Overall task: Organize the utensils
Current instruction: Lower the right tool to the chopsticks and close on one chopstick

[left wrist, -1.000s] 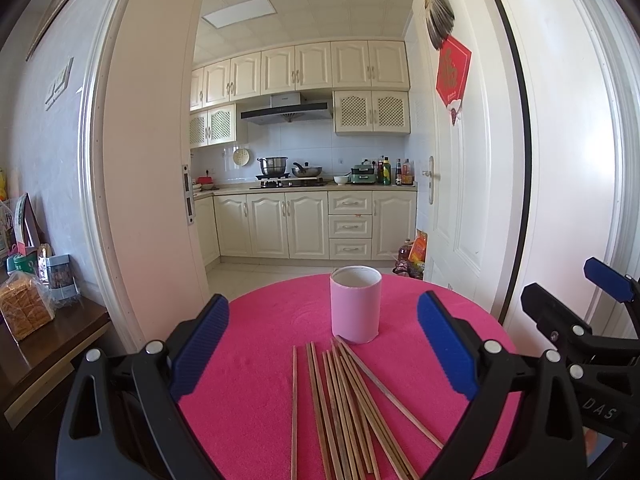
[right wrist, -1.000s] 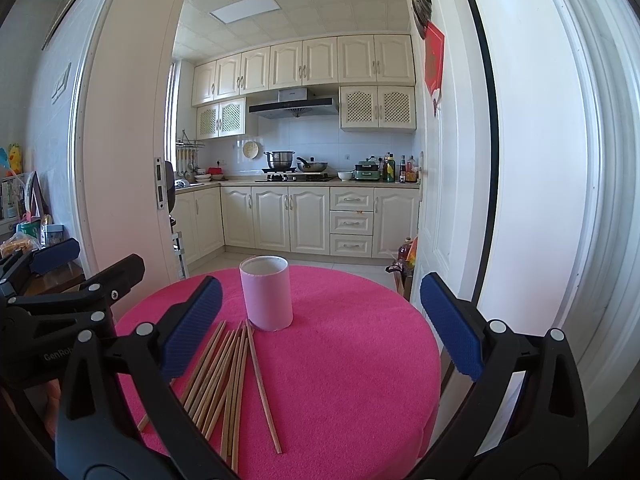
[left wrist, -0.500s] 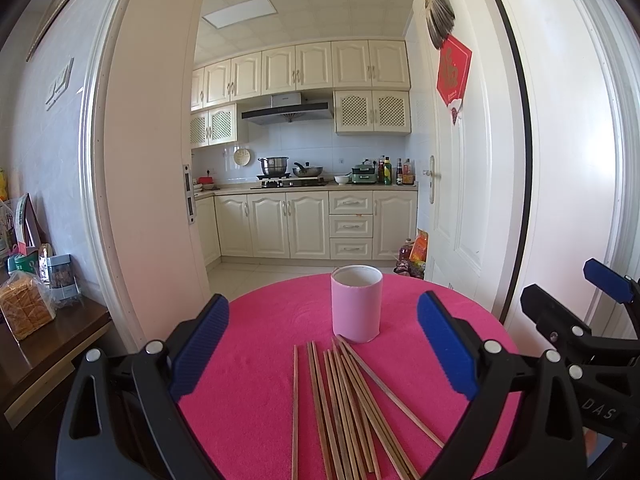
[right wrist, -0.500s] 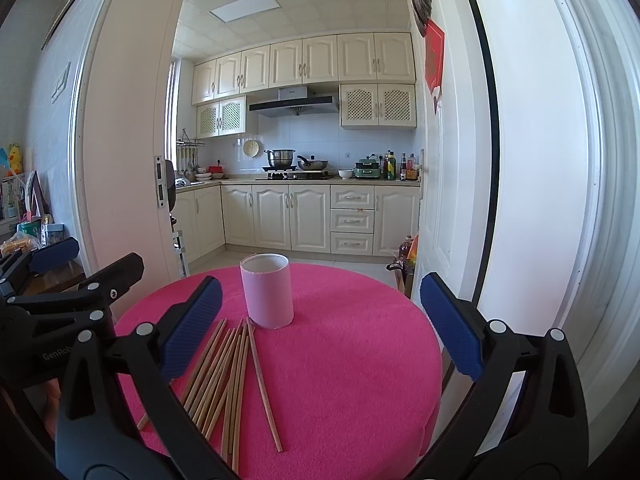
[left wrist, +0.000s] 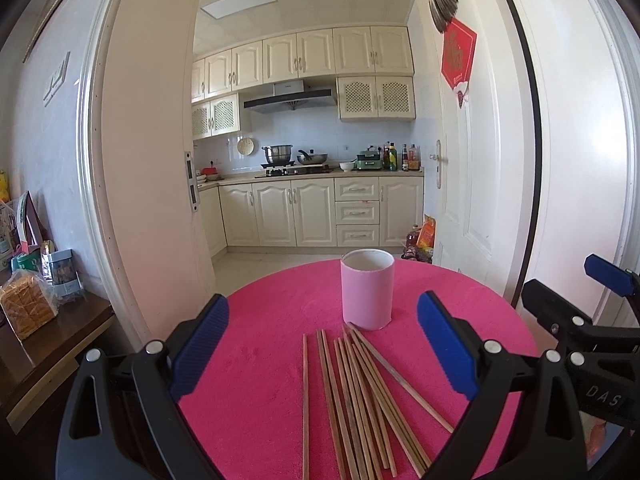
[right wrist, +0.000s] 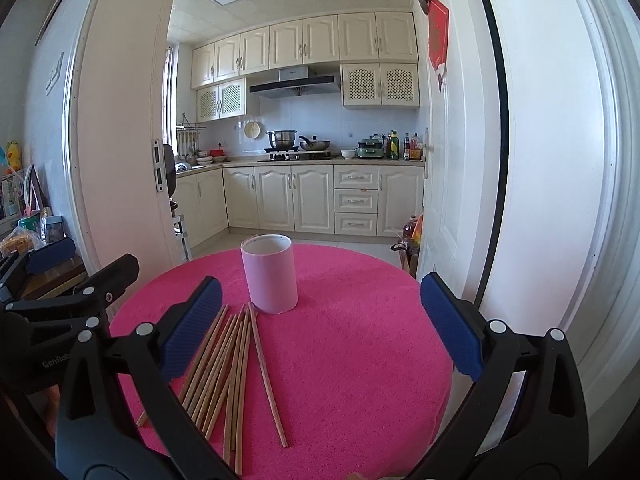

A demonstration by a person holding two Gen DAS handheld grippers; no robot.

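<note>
A pink cylindrical cup (left wrist: 367,289) stands upright and empty on a round table with a magenta cloth (left wrist: 260,360). Several wooden chopsticks (left wrist: 356,400) lie loose in a fan just in front of the cup. In the right wrist view the cup (right wrist: 269,274) and the chopsticks (right wrist: 228,368) sit left of centre. My left gripper (left wrist: 322,344) is open and empty above the chopsticks. My right gripper (right wrist: 320,326) is open and empty, above the cloth (right wrist: 360,360) to the right of the chopsticks. Each gripper shows at the edge of the other's view.
A dark wooden side table (left wrist: 52,344) with a bread bag and jars stands at the left. Behind the table an open doorway leads into a kitchen with cream cabinets (left wrist: 316,212). A white door (left wrist: 456,184) stands at the right.
Both views have shifted very slightly; the grippers stay open and the cup and chopsticks have not moved.
</note>
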